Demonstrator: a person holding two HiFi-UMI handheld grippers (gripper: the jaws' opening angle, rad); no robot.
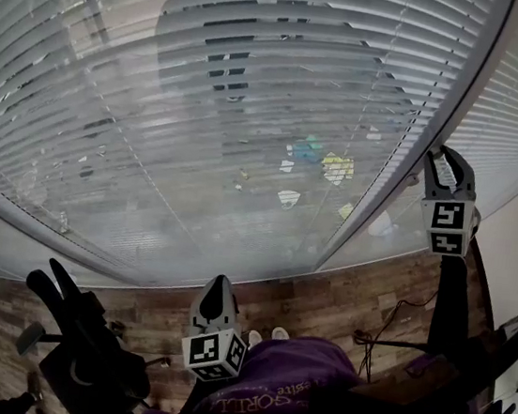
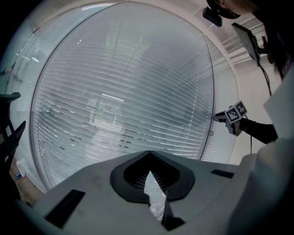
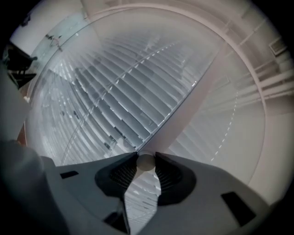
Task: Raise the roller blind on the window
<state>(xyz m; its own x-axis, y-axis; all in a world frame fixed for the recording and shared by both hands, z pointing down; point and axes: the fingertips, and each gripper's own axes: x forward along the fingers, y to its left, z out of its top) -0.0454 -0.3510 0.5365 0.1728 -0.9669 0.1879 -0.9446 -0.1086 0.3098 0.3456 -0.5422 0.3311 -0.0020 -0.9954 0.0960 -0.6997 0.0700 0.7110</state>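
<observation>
The blind (image 1: 207, 100) hangs all the way down. The right gripper (image 1: 443, 159) is up by the window frame (image 1: 363, 206), its jaws pinched on a small round knob (image 3: 146, 161). The left gripper (image 1: 218, 289) (lower down) is closed on nothing.

Looks like an office or meeting rm: tall glazed wall (image 1: 37, 238) w/ white horizontal slatted blinds (image 1: 235, 103), pale window post (image 1: 407, 164) at 2 o'clock, brown wood-plank floor (image 1: 341, 302), black office-type chair (image 1: 78, 357) at 7 o'clock, black cables (image 1: 393, 328) at 5 o'clock.
</observation>
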